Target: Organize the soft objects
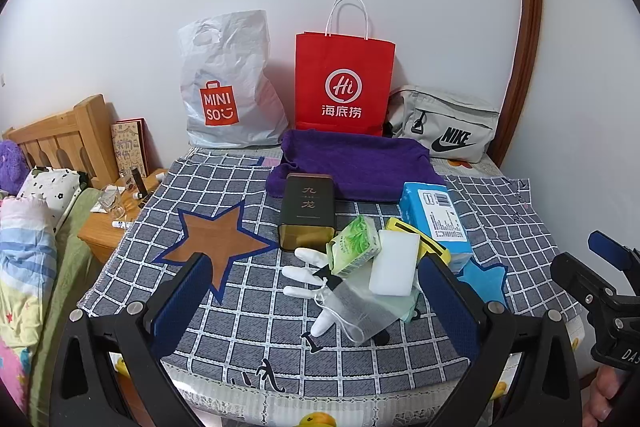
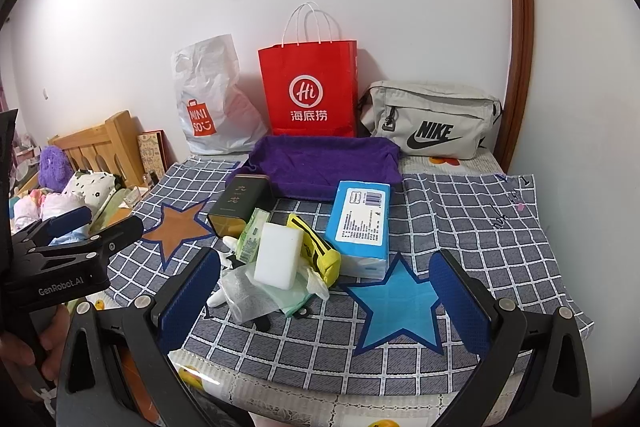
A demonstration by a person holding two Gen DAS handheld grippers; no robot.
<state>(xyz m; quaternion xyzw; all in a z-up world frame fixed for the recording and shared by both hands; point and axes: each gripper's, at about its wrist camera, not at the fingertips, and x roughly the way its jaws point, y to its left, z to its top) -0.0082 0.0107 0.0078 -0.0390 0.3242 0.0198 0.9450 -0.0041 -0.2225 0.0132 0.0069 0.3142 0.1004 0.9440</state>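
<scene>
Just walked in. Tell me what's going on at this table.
A person holds a left gripper and a right gripper, both open and empty, hovering at the near edge of the checked tablecloth. Nothing is being handled. A pile sits mid-table: a white sponge, green tissue pack, yellow pouch, blue tissue pack, white glove and dark tin. A purple towel lies behind, before three bags.

— What is on top of the table?

— A gray checked cloth (image 1: 248, 291) with stars. A purple towel (image 1: 356, 163), a dark tin (image 1: 307, 213) and a blue tissue pack (image 1: 436, 223) lie on it.

— And at the back?

— A white bag (image 1: 228, 87), a red bag (image 1: 344, 87) and a gray pouch (image 1: 444, 123), all by the wall.
</scene>
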